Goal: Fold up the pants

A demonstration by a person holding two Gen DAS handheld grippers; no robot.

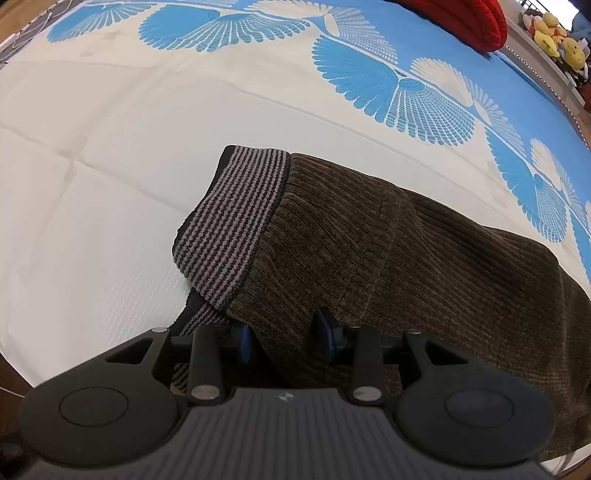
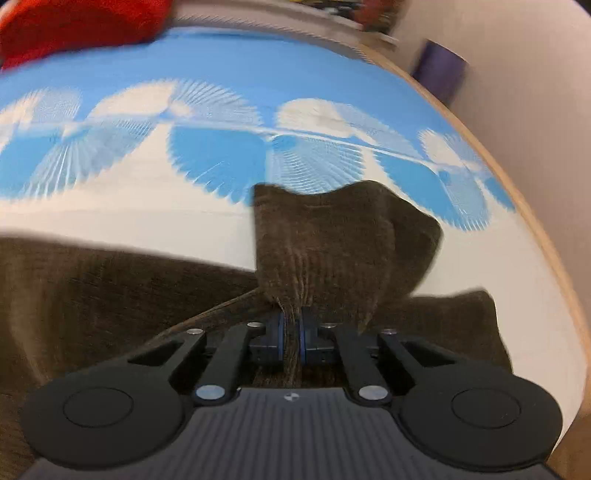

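Observation:
Brown corduroy pants [image 1: 388,251] with a grey-and-black striped waistband [image 1: 236,221] lie on a white and blue bed cover [image 1: 110,166]. My left gripper [image 1: 286,338] is open, its blue-padded jaws apart on either side of a fold of the fabric near the waistband. In the right wrist view my right gripper [image 2: 292,332] is shut on a bunched leg end of the pants [image 2: 332,240], lifted above the rest of the pants [image 2: 92,288]. That view is motion blurred.
A red cloth [image 1: 461,18] lies at the far side of the bed, also in the right wrist view [image 2: 74,26]. Yellow plush toys [image 1: 554,37] sit beyond the bed at the upper right. The bed's wooden edge [image 2: 535,229] and a wall are on the right.

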